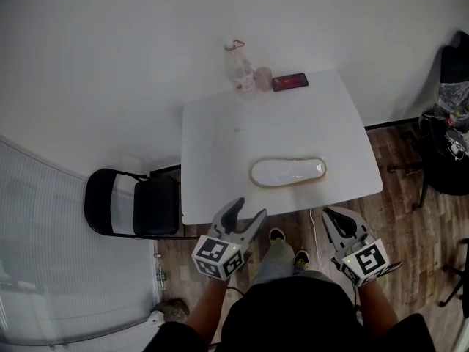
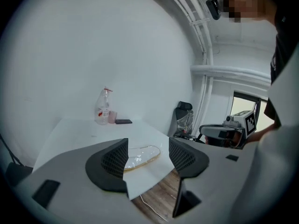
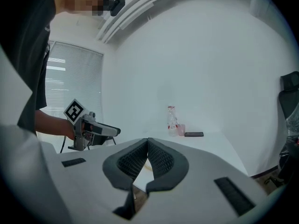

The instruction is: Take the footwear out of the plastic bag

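Observation:
A pale, flat slipper in a clear plastic bag (image 1: 287, 172) lies near the front edge of the white table (image 1: 220, 138). It also shows between the jaws in the left gripper view (image 2: 140, 156). My left gripper (image 1: 248, 210) hovers off the table's front edge, below and left of the bag, with its jaws open and nothing between them (image 2: 148, 146). My right gripper (image 1: 331, 215) hangs off the front edge at the bag's right, with its jaws shut and empty (image 3: 148, 141). Neither gripper touches the bag.
At the table's far edge stand a clear bottle (image 1: 238, 68), a small pink cup (image 1: 263, 77) and a dark phone (image 1: 290, 82). A black folding chair (image 1: 135, 204) is at the table's left. A black office chair with a bag (image 1: 448, 116) stands at the right on the wood floor.

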The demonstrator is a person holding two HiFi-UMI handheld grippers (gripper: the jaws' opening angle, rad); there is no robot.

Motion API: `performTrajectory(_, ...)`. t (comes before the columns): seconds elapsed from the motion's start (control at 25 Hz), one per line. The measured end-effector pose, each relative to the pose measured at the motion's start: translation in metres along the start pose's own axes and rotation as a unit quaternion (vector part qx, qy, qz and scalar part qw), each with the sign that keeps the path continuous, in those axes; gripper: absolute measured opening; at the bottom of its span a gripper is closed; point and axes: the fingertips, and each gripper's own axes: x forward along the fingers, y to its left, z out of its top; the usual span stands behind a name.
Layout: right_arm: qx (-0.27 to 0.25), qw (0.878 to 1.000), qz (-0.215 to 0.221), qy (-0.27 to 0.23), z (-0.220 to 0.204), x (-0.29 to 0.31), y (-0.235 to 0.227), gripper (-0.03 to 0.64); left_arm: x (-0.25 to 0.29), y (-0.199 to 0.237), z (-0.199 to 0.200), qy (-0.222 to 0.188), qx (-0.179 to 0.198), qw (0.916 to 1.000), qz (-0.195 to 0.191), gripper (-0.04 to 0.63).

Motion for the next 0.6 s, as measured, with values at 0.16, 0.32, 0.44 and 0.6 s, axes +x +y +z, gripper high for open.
performTrajectory(0.16, -0.011, 1.000, -0.010, 0.011, 0.001, 0.024, -0.018, 0.017, 0.040, 0.047, -0.031, 0.058, -0.036, 0.9977, -0.001, 0.322)
performTrajectory(0.32, -0.025, 0.999, -0.025, 0.032, 0.002, 0.057, -0.040, 0.017, 0.086, 0.100, -0.073, 0.135, -0.128, 0.9821, -0.025, 0.395)
performTrajectory(0.44, -0.045, 0.997, -0.033, 0.047, 0.011, 0.079, -0.057, 0.017, 0.113, 0.125, -0.070, 0.160, -0.096, 0.9816, -0.038, 0.400)
performTrajectory(0.6, -0.058, 0.995, -0.051, 0.058, 0.019, 0.100, -0.080, 0.017, 0.147, 0.120, -0.062, 0.217, 0.094, 0.9657, -0.108, 0.439)
